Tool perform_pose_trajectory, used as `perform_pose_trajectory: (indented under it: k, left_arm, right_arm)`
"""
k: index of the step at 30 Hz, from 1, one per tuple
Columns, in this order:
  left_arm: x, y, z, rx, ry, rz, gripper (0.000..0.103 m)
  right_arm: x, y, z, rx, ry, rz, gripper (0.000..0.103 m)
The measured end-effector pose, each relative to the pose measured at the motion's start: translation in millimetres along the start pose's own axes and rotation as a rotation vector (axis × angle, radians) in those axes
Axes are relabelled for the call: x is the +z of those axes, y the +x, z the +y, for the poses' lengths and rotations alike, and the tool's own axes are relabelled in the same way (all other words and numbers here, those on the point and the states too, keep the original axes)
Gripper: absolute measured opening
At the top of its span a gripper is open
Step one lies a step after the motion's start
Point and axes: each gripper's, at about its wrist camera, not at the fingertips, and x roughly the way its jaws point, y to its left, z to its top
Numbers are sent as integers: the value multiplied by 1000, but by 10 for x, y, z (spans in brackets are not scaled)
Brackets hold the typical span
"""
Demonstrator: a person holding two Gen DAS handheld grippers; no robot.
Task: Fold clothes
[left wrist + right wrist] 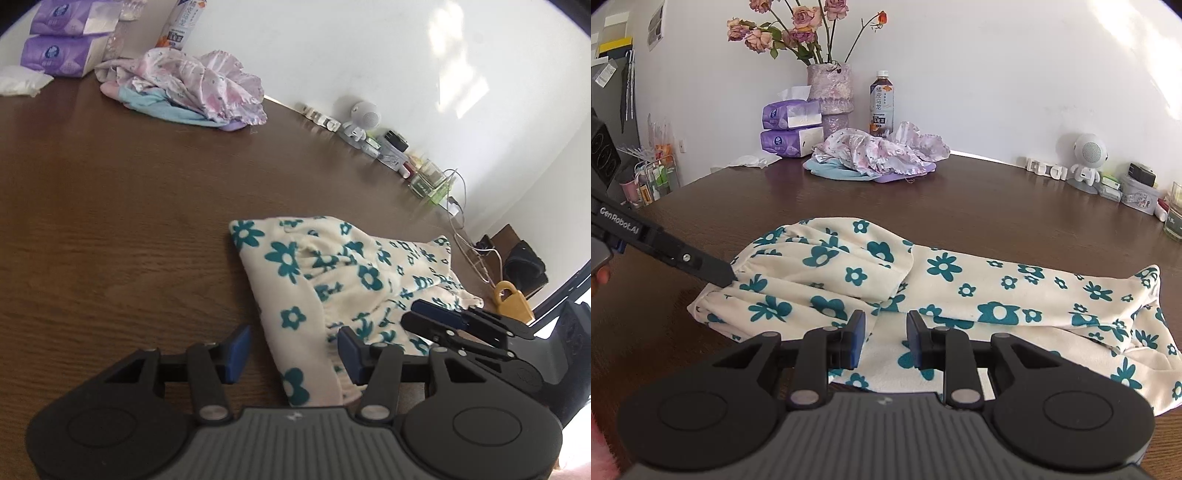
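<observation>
Though folded, garment (960, 280) lengthwise left-right

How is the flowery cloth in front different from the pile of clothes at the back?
The flowery cloth is cream with big teal flowers; the pile of clothes is pink, lilac and light blue. The flowery cloth lies spread out, partly folded, right by the grippers; the pile is crumpled in a heap near the wall, beside the tissue packs. Both rest on the brown table.
</observation>
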Motion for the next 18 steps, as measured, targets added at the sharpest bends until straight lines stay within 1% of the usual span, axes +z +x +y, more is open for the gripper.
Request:
perform_pose_trajectory:
  k: [4,7,9,12,16,18]
  left_arm:
    - [-25,37,-39,3,-16,-12,50]
    - [-28,95,-97,25,-13,-38,50]
    - [-33,127,-166,56,18,-52,50]
    - [-48,159,-238,94,52,-74,50]
    - [-38,198,-217,95,17,-107,50]
    - [-29,220,-210,95,2,-122,47]
  right_arm:
    - [-4,-34,32,30,-24,-6,24]
    - [-7,-59,56,53,-43,-10,25]
    - [-9,4,65,9,-75,12,25]
    - [-9,29,-5,4,-67,29,25]
    - [-40,112,-7,17,-67,54,27]
    - [-50,148,-2,19,-63,56,27]
